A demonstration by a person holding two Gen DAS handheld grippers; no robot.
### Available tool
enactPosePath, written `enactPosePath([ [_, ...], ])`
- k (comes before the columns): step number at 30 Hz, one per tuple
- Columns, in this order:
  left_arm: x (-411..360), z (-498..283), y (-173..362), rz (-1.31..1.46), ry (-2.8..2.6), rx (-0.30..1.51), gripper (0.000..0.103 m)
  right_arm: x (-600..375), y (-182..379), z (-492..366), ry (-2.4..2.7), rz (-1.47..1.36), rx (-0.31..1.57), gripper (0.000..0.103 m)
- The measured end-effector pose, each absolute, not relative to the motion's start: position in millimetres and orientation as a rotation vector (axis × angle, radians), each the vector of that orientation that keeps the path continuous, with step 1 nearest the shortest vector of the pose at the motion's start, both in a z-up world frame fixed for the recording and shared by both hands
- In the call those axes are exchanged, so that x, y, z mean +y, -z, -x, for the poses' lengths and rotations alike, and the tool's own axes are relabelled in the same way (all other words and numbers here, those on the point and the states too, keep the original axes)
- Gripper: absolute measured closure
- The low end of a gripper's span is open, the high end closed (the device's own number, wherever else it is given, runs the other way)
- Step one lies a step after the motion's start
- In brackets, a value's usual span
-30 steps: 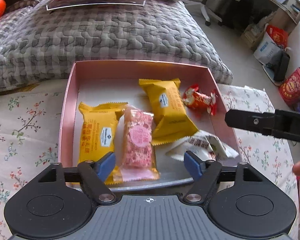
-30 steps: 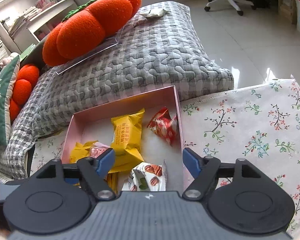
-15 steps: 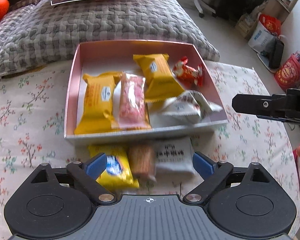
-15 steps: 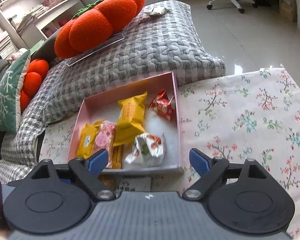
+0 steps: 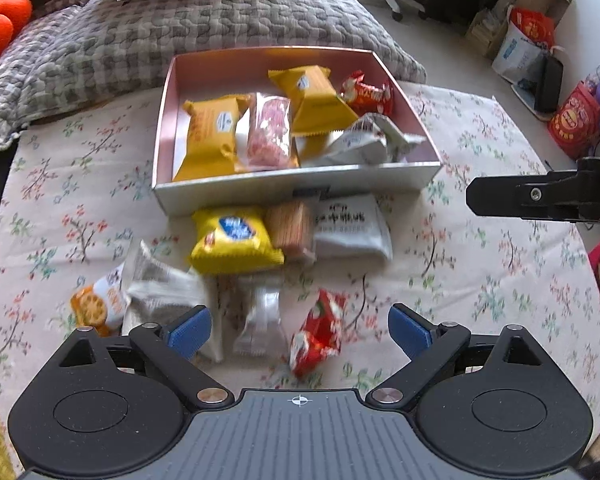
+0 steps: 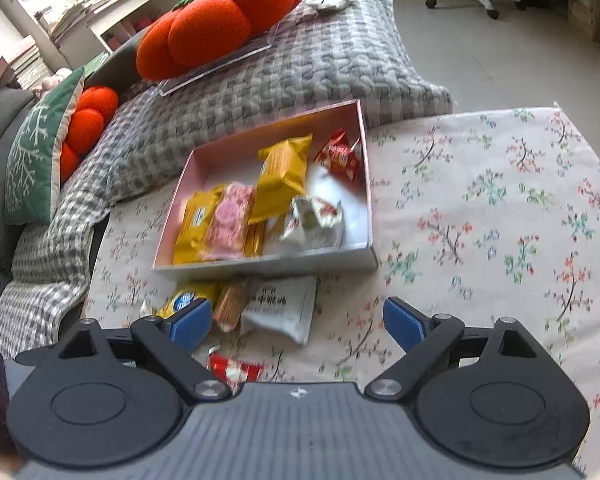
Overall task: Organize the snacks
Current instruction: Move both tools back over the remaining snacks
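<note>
A pink box [image 5: 292, 188] on the floral cloth holds two yellow packs, a pink pack [image 5: 270, 132], a red candy [image 5: 366, 92] and a crumpled white wrapper [image 5: 364, 140]. Loose snacks lie in front of it: a yellow pack [image 5: 232, 240], a tan wafer [image 5: 292, 228], a white pack [image 5: 352, 228], a grey-white pack [image 5: 168, 296], an orange biscuit pack [image 5: 96, 304], a clear pack [image 5: 260, 320] and a red candy [image 5: 318, 332]. My left gripper [image 5: 300, 326] hangs open above the loose snacks. My right gripper [image 6: 298, 316] is opening, nothing between its fingers; the box [image 6: 268, 266] lies beyond it.
A grey checked quilt [image 5: 180, 28] rises behind the box, with orange pumpkin plush [image 6: 220, 20] and a green cushion [image 6: 32, 152] on it. The floral cloth [image 6: 500, 200] stretches bare to the right. Bags [image 5: 572, 124] stand on the floor at the far right.
Both grippers have drawn back from the box and their jaws have widened. The loose snacks in front of the box have come into view.
</note>
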State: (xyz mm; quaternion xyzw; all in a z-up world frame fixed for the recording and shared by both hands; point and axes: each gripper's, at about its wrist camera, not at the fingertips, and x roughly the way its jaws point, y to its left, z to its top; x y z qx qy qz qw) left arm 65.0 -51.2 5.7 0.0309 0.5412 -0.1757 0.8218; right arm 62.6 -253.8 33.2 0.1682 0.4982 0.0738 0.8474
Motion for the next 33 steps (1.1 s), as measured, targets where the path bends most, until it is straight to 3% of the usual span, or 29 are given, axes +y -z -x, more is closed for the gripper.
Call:
enactPosePath([
  [33,-22.1,-26.6,37.7,-0.206,0.366,1.224,0.005,-211.1,11.5,-19.1,-0.196,-0.227,1.177,0.010],
])
